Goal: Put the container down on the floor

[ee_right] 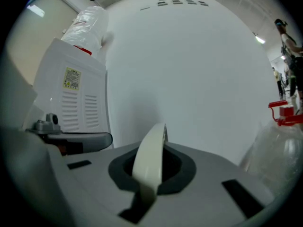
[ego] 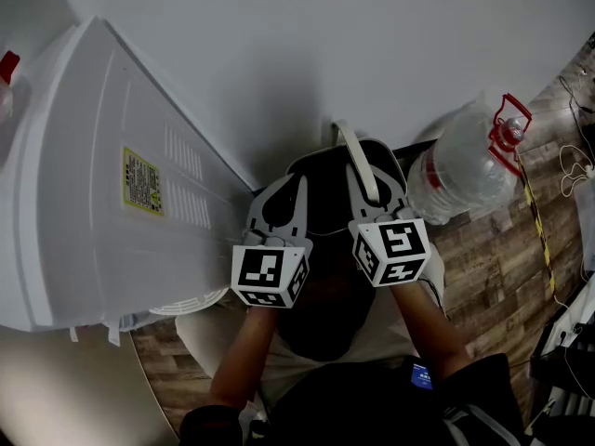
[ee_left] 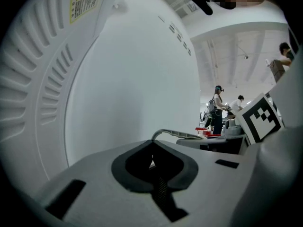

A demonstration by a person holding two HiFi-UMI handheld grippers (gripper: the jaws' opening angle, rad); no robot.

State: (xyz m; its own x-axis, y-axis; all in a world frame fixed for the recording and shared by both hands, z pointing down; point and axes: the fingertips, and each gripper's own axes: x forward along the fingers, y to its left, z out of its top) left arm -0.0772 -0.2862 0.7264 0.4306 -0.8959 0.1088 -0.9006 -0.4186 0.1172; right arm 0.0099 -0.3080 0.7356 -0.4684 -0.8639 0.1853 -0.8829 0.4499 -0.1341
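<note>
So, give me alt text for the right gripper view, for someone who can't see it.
The right tongs are shut on a curved white handle. Behind is a plain white wall, with a vented white appliance at left and a clear water bottle with a red top at right.

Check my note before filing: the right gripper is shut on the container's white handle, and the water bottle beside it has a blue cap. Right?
One slip: the cap on the water bottle is red, not blue, as the head view shows. The right gripper is shut on the white handle of the container.
</note>
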